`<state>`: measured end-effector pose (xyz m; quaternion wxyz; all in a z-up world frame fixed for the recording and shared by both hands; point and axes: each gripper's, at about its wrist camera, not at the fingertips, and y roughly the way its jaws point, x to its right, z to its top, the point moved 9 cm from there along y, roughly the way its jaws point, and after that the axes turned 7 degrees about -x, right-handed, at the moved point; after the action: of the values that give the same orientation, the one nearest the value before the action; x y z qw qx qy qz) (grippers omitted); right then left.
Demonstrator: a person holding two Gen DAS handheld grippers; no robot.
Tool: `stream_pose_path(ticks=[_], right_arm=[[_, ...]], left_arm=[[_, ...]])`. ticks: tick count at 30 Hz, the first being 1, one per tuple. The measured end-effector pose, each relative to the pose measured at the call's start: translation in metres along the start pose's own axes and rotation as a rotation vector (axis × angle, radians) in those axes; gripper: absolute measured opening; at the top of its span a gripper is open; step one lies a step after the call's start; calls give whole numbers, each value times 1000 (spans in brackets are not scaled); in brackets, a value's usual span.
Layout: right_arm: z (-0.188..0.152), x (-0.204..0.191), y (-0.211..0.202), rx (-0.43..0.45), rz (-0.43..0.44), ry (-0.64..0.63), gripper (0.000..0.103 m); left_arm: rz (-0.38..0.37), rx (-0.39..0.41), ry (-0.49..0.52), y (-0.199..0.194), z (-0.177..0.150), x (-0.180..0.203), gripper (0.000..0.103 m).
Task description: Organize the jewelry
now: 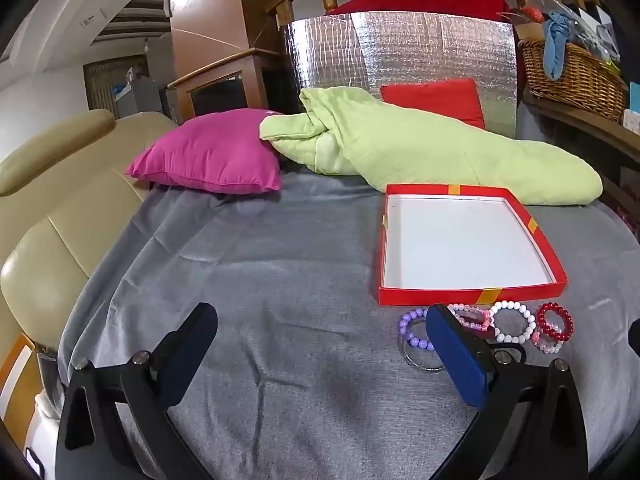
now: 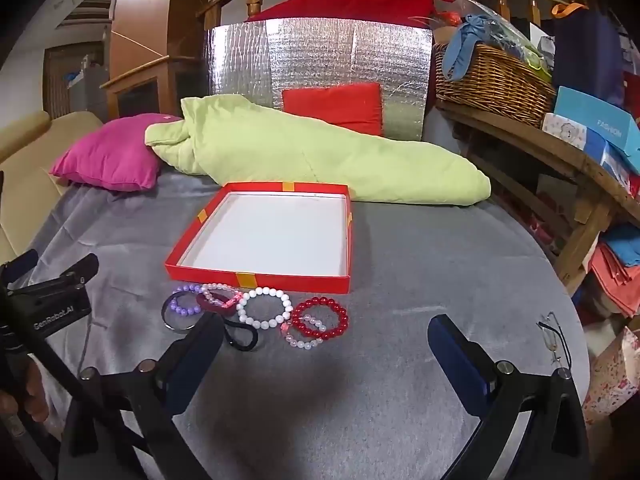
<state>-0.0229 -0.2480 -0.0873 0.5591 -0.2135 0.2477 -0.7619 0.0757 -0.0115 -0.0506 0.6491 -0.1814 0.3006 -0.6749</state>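
Left wrist view: the left gripper [image 1: 320,340] is spread wide, holding nothing; the bracelets [image 1: 512,322] lie just beyond its right finger [image 1: 456,356], before the red box [image 1: 436,295].

Right wrist view: the right gripper [image 2: 326,344] is likewise released; overlapping bracelets [image 2: 264,308] sit ahead between its fingers, so a pinch likely drags several together.

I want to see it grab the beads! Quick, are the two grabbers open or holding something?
Left gripper: open, fingers wide apart, holding nothing.
Right gripper: open, holding nothing.
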Motion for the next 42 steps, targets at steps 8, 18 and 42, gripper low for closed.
stream_pose_path(ticks=[8, 18, 42], right_arm=[[1, 17, 17, -46, 5, 54, 103], [3, 33, 24, -56, 2, 93, 103], [16, 170, 236, -291, -10, 251, 103]], left_arm=[[-19, -12, 10, 8, 1, 7, 103], [-25, 22, 34, 9, 7, 14, 103], [125, -269, 21, 192, -5, -14, 103]])
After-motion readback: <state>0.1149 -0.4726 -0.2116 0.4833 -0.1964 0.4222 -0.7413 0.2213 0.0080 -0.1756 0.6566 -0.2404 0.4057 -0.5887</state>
